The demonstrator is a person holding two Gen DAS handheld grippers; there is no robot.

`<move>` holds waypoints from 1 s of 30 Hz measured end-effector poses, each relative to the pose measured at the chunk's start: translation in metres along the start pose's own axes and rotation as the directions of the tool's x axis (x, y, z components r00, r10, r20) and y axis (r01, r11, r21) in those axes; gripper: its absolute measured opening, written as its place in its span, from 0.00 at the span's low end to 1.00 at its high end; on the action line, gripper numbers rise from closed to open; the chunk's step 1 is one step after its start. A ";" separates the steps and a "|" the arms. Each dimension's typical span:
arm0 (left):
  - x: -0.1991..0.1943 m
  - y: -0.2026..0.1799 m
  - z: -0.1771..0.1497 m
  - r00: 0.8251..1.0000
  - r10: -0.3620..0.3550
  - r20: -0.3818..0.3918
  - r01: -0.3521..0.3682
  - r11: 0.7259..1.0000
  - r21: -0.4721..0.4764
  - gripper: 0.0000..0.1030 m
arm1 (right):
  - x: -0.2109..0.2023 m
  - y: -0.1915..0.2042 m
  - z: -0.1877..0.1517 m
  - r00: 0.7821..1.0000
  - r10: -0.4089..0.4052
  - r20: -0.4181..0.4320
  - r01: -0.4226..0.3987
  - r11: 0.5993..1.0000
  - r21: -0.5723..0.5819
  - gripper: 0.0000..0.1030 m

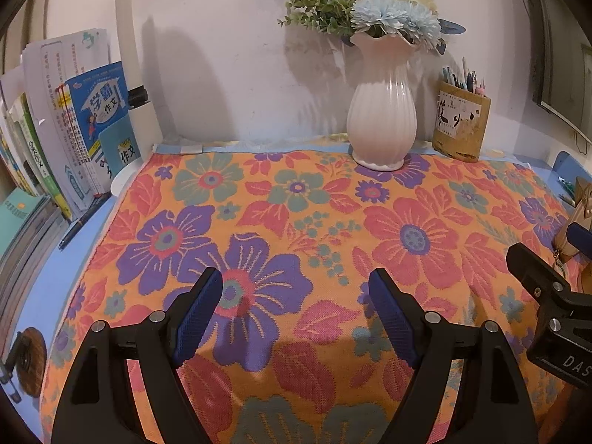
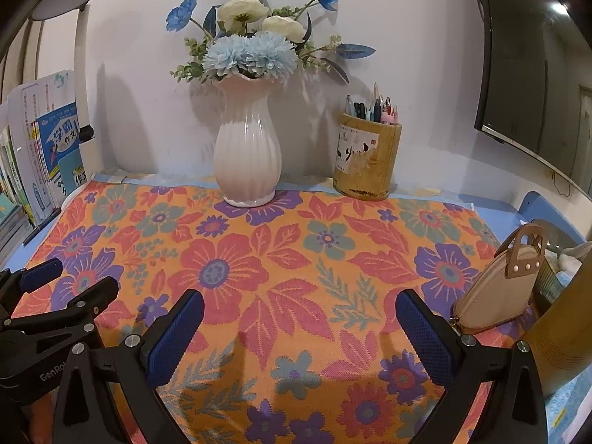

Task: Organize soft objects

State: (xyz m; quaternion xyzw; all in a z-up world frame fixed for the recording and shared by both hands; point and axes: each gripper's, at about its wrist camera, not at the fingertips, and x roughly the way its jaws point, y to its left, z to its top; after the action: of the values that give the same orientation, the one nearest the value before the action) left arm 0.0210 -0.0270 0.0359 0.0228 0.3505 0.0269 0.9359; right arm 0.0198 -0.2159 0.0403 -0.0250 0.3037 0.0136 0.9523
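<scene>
Over the flowered cloth (image 1: 296, 222) both tools hover; the left gripper (image 1: 296, 307) has its fingers spread with nothing between them; the right gripper (image 2: 299, 329) likewise stands wide and empty; a beige pouch (image 2: 495, 292) lies at the cloth's right edge, just right of it; a white vase (image 2: 248, 155) stands far.
</scene>
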 end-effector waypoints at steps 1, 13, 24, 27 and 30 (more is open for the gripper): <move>0.000 0.000 0.000 1.000 -0.001 -0.002 0.001 1.000 -0.001 0.78 | 0.000 0.001 0.000 1.000 -0.004 -0.002 0.004 1.000 0.001 1.00; 0.000 0.001 -0.001 1.000 -0.004 -0.017 0.004 1.000 -0.005 0.78 | 0.004 0.003 -0.002 1.000 -0.007 -0.024 0.006 1.000 -0.013 1.00; -0.020 0.003 -0.036 0.983 -0.056 -0.177 0.054 0.998 -0.016 0.77 | -0.011 0.014 -0.021 0.998 -0.024 -0.059 0.021 0.999 -0.050 1.00; -0.015 0.004 -0.040 0.974 -0.046 -0.221 0.041 0.999 -0.028 0.78 | -0.005 0.015 -0.021 0.996 -0.029 -0.089 0.024 0.998 -0.056 1.00; -0.007 0.008 -0.041 0.967 -0.041 -0.251 0.031 0.999 -0.044 0.79 | 0.003 0.011 -0.021 0.992 -0.018 -0.128 0.013 0.999 -0.038 1.00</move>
State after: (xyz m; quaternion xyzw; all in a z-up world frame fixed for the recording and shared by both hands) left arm -0.0120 -0.0188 0.0102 -0.0060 0.4663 0.0198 0.8844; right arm 0.0094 -0.2059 0.0211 -0.0458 0.3637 0.0101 0.9303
